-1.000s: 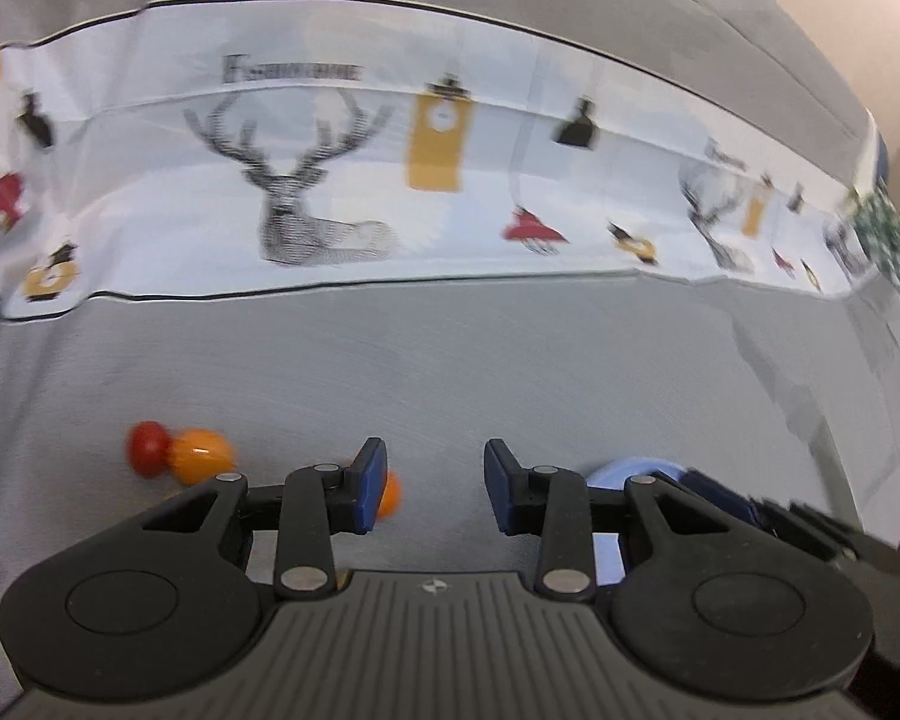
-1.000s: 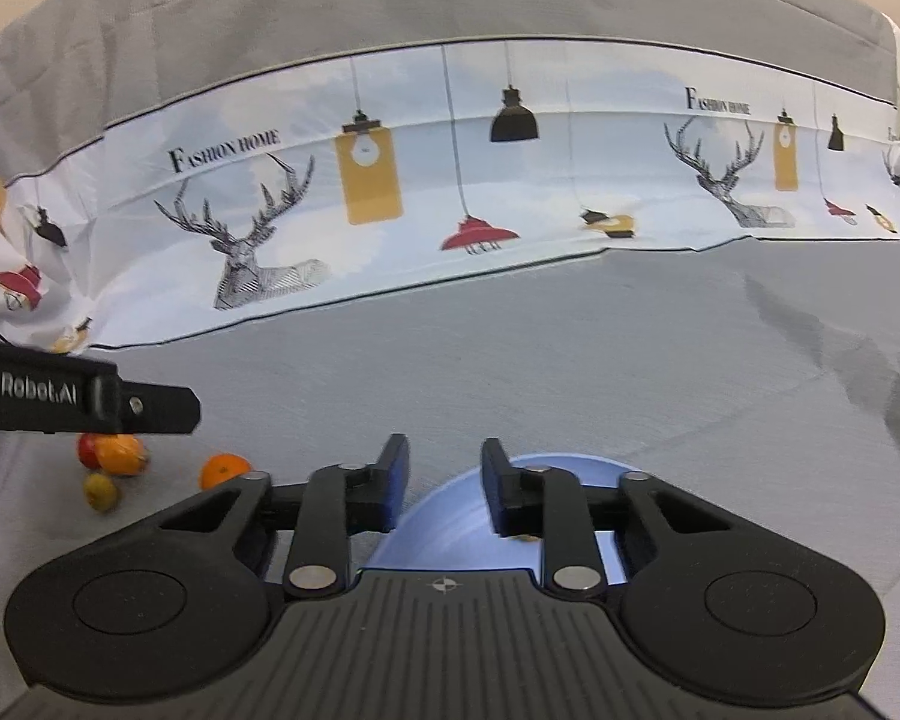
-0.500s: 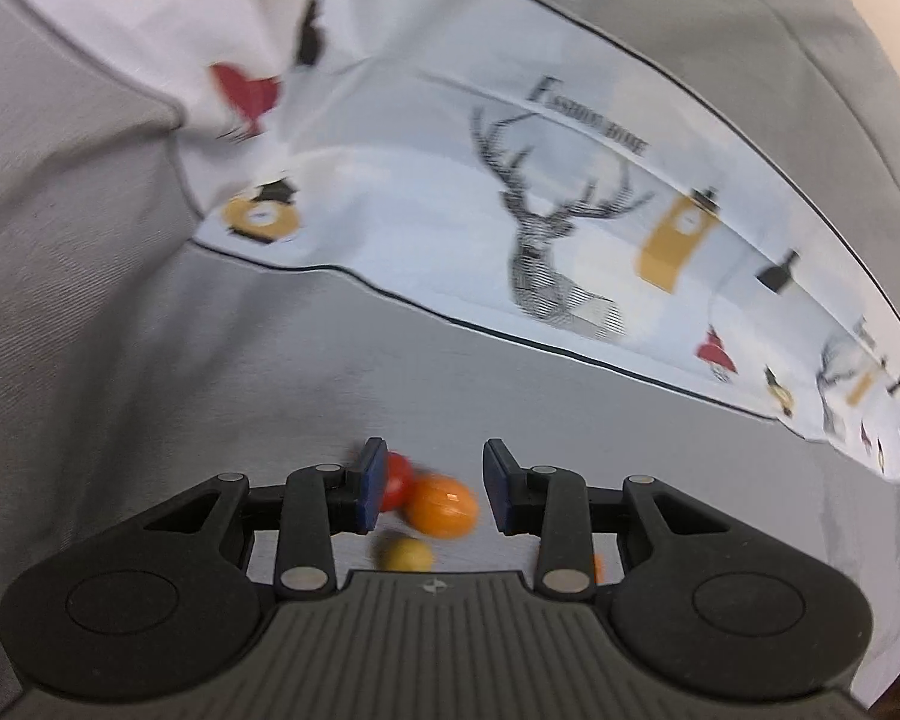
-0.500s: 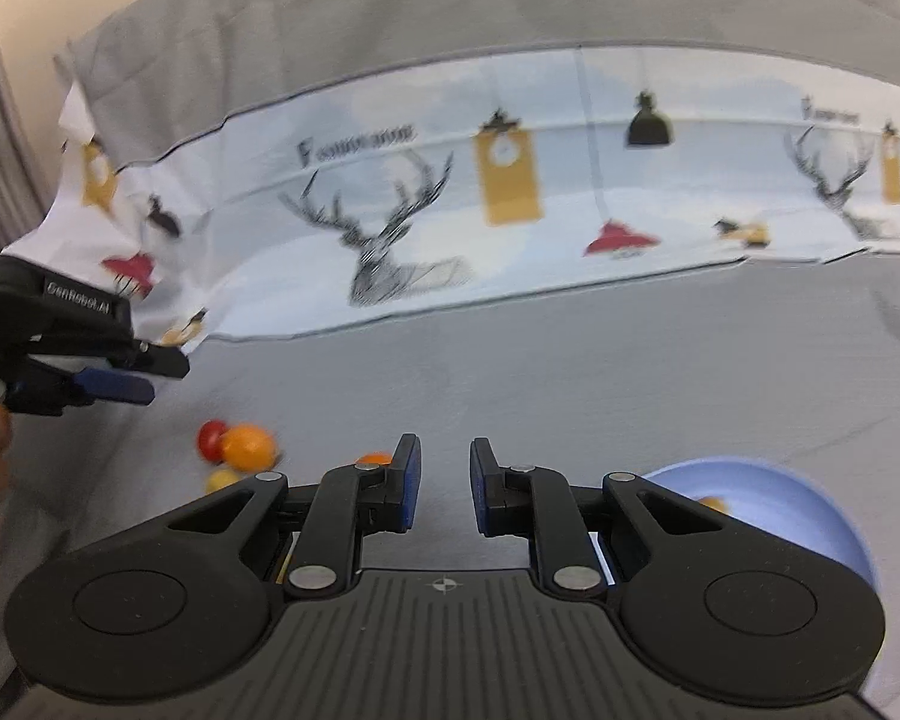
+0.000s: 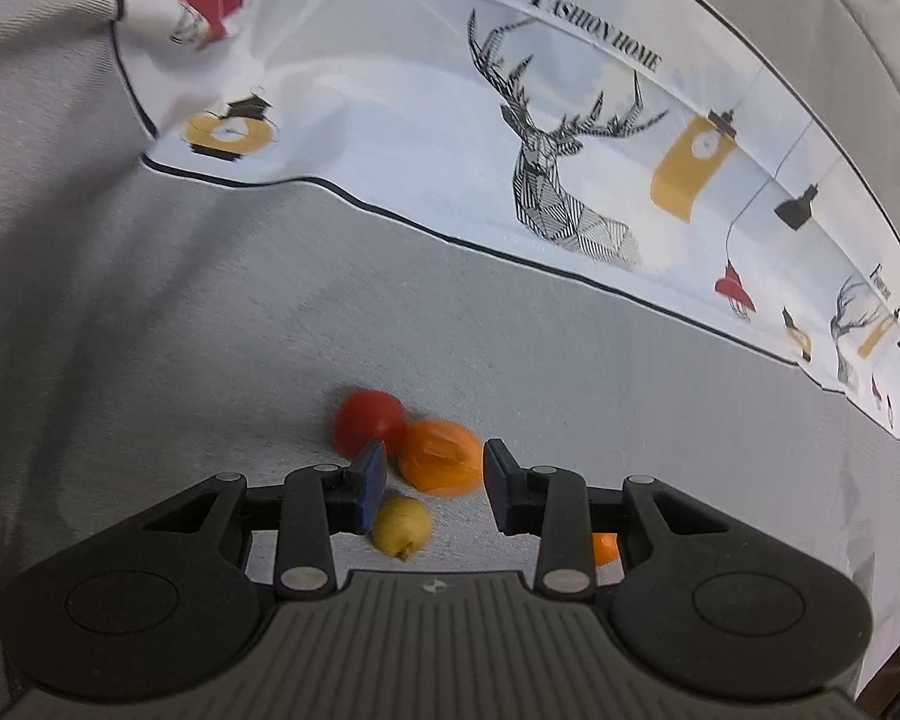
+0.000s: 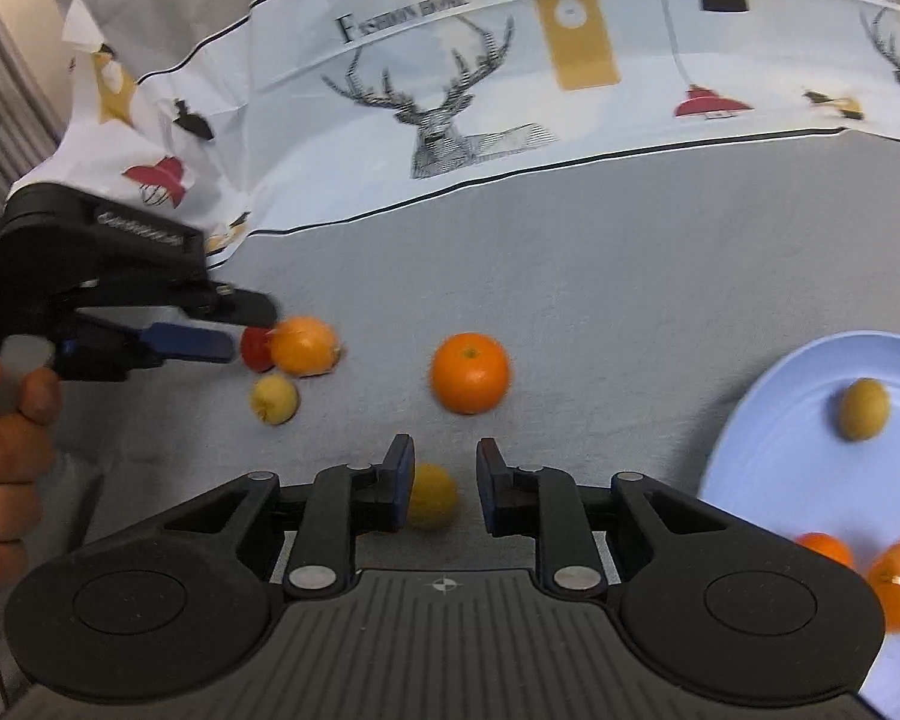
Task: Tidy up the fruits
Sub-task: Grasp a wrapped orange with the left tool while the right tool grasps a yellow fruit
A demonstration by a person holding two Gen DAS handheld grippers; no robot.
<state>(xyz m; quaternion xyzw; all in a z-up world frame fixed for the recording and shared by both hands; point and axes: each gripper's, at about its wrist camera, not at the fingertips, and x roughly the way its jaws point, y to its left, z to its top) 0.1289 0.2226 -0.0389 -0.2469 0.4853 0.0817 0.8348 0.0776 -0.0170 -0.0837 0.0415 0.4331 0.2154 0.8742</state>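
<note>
Three small fruits cluster at your left gripper (image 5: pixel 432 483): a red fruit (image 5: pixel 369 423), an oblong orange fruit (image 5: pixel 441 463) touching it, and a yellow fruit (image 5: pixel 402 525) just beside them on the grey cloth (image 5: pixel 150 330). Your left jaws stand apart above the oblong one, gripping nothing. Your right gripper (image 6: pixel 444 489) has just been opening; a yellow-orange fruit (image 6: pixel 432 495) shows between its pads, unpressed. A round orange (image 6: pixel 469 372) lies beyond, and the blue plate (image 6: pixel 768 450) at right holds three fruits.
</note>
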